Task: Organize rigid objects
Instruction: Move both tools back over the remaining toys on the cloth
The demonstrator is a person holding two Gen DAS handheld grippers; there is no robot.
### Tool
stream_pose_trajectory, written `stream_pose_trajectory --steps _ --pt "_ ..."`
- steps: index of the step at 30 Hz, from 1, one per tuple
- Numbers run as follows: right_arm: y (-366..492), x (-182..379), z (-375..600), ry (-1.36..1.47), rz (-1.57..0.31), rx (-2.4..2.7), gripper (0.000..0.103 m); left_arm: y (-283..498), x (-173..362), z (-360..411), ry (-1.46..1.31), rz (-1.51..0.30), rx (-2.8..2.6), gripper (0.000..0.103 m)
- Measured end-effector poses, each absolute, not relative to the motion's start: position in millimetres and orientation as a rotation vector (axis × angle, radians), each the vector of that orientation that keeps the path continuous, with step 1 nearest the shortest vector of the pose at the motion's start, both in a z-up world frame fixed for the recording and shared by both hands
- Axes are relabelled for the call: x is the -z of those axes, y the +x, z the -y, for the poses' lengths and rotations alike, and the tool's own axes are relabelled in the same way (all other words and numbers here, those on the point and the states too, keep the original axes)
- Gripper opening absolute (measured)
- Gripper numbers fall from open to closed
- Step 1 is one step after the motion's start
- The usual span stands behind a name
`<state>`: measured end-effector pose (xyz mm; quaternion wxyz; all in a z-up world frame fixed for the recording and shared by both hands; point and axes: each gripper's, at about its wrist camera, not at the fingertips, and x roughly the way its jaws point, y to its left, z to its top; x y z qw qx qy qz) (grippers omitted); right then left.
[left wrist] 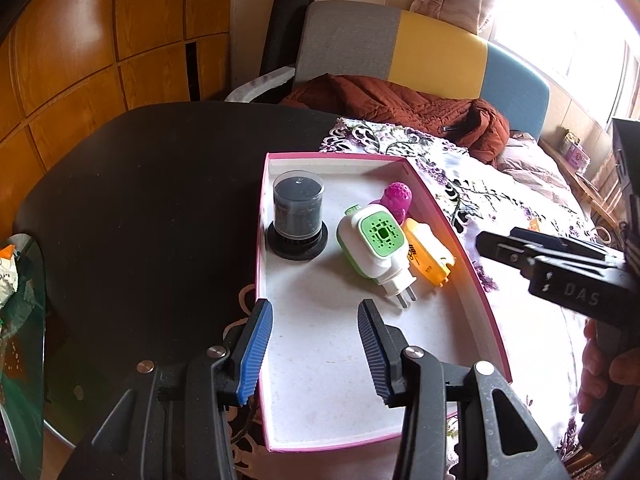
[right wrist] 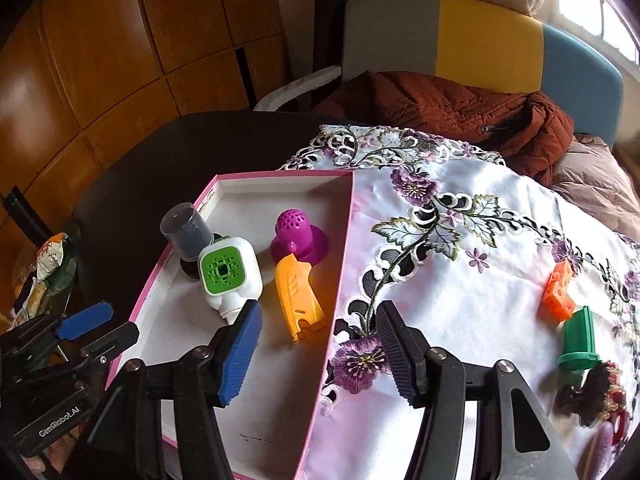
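Left wrist view: your left hand-held gripper (left wrist: 316,346) gapes empty over the pink box (left wrist: 476,276). Right hand-held gripper (right wrist: 318,354) also apart, straddling box's rim w/ orange block (right wrist: 558,290) well right of box.

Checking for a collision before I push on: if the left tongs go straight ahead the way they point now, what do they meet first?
Probably the white and green plug-in device lying in the pink box. The left tongs are open over bare box floor, and its prongs point back at them; depth is uncertain.

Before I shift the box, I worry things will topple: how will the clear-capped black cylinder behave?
The cylinder stands upright on a wider black foot, so it probably resists tipping under gentle sliding. It is tall for that foot, though, so a jolt might topple it. On its side it would likely roll toward the white plug. The clear cap looks smooth, perhaps slippery.
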<state>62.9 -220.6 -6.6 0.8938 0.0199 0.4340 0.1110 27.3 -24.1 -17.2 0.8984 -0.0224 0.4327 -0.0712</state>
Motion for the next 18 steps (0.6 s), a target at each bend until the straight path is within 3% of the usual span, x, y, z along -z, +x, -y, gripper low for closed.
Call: stream_pose_trajectory --steps 4,14,18 --pt "58 1 239 0.045 -0.882 -0.198 0.066 26 16 28 -0.033 -0.893 0.155 0.045" --pt "44 -15 322 0.035 -0.840 -0.026 0.081 26 12 50 0.015 -0.893 0.198 0.045" --pt "36 -18 377 0.035 -0.801 0.138 0.081 23 9 64 0.042 -0.883 0.231 0.045"
